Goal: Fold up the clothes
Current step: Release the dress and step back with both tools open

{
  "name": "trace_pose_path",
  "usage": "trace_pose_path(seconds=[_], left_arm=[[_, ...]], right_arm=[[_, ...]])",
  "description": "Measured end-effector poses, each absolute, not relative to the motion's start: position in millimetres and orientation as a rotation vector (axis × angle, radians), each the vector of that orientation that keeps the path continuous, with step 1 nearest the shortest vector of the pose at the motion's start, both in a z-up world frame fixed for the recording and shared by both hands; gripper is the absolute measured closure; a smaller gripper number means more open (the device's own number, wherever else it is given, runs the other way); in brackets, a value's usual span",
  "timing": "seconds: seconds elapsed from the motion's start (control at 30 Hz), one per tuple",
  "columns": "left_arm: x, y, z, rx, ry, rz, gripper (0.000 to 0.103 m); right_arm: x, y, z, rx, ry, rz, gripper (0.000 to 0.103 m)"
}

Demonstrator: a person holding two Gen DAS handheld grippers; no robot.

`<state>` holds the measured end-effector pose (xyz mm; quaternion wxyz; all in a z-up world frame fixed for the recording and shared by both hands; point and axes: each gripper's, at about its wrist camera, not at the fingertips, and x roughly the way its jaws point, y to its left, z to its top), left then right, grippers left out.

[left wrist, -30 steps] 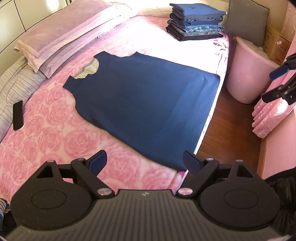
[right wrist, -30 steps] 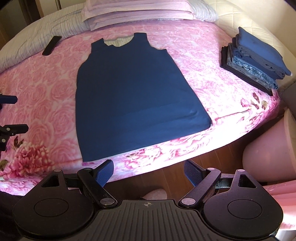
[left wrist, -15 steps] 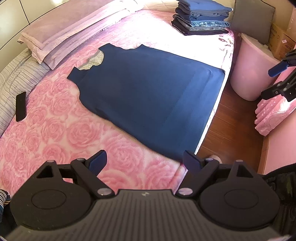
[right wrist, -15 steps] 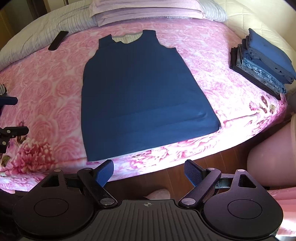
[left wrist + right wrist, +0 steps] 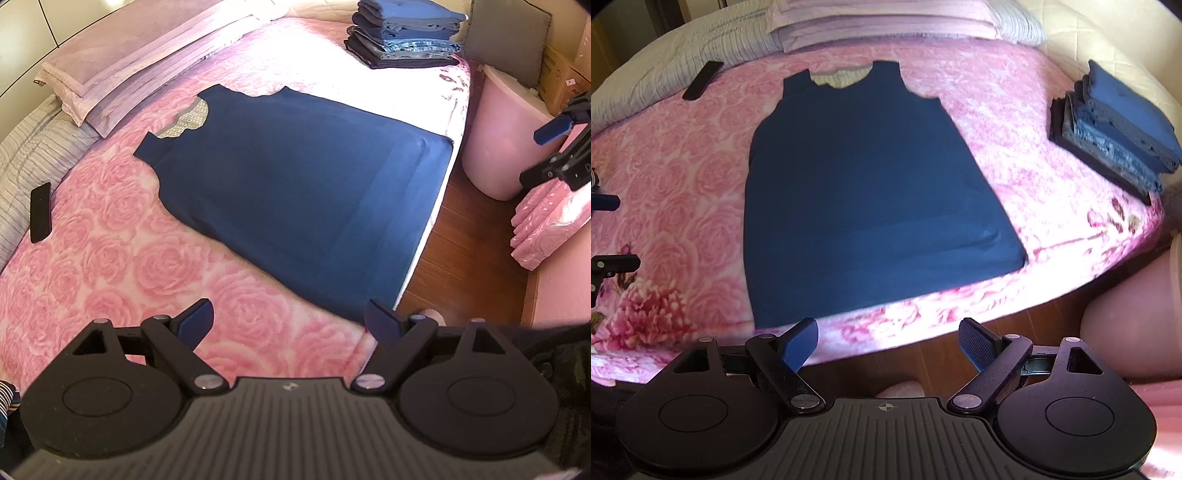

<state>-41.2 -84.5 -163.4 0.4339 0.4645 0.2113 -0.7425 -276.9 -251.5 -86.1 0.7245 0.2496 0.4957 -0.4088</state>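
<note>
A navy sleeveless top (image 5: 864, 192) lies spread flat on the pink rose bedspread (image 5: 676, 177), neckline toward the pillows, hem at the bed's near edge. It also shows in the left wrist view (image 5: 295, 192). My left gripper (image 5: 288, 325) is open and empty, above the bedspread just short of the top's lower left hem corner. My right gripper (image 5: 888, 341) is open and empty, hovering at the bed's edge below the hem. The right gripper's fingers (image 5: 554, 129) show at the right in the left wrist view; the left gripper's fingers (image 5: 605, 203) show at the left in the right wrist view.
A stack of folded blue and dark clothes (image 5: 1119, 129) sits at the bed's right side, also in the left wrist view (image 5: 406, 37). A black phone (image 5: 40, 212) lies at the left. Pillows (image 5: 140, 62) are at the head. A pink tub (image 5: 498, 136) stands on the wood floor (image 5: 465, 258).
Both grippers have moved forward toward the bed, so the top looms larger and nearer in both views. Both stay open. The top has not moved.
</note>
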Motion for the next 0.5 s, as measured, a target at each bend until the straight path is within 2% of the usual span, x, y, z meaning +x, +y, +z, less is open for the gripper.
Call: trace_pose_path(seconds=[0.27, 0.5], left_arm=[[-23.9, -157.6, -166.1, 1.09, 0.542, -1.727, 0.016], [-40.7, -204.5, -193.0, 1.027, 0.663, -1.561, 0.016]], right_arm=[[-263.5, -328.9, -83.5, 0.454, 1.082, -0.826, 0.017], [-259.1, -436.2, -117.6, 0.325, 1.135, -0.604, 0.017]])
